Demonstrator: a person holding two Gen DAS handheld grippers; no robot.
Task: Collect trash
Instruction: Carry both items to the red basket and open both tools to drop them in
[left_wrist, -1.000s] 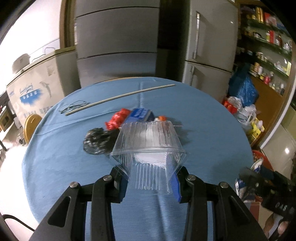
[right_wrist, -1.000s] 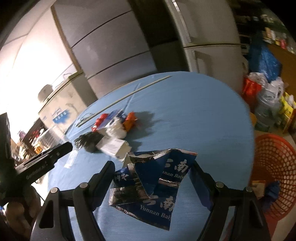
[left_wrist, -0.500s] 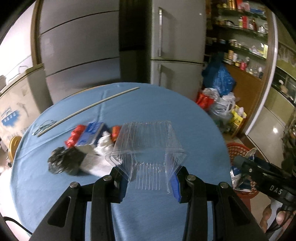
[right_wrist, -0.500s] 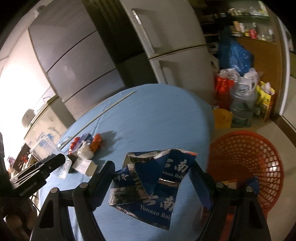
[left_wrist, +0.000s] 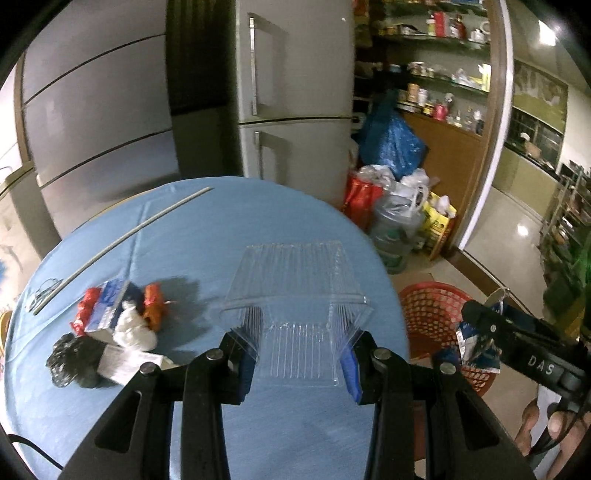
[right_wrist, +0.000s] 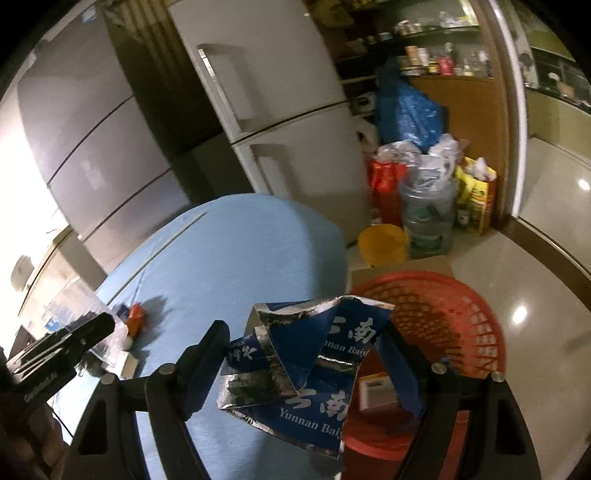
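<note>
The left gripper (left_wrist: 298, 354) pinches a clear tub (left_wrist: 295, 295) by its two side walls, jaws pressed in on the ribbed plastic so the light, springy shell cannot slip; the tub juts forward of the fingers, above the blue table (left_wrist: 207, 229). The right gripper (right_wrist: 306, 354) clamps a crumpled blue carton (right_wrist: 306, 354) between its fingers, the foil lining showing at the torn edges. Just beyond and below the right fingers sits a red basket (right_wrist: 461, 306) on the floor, likely the drop point, so the carton appears held ready over its rim. To the left of the left fingers, more trash (left_wrist: 114, 325) lies in a pile on the table, not yet collected.
</note>
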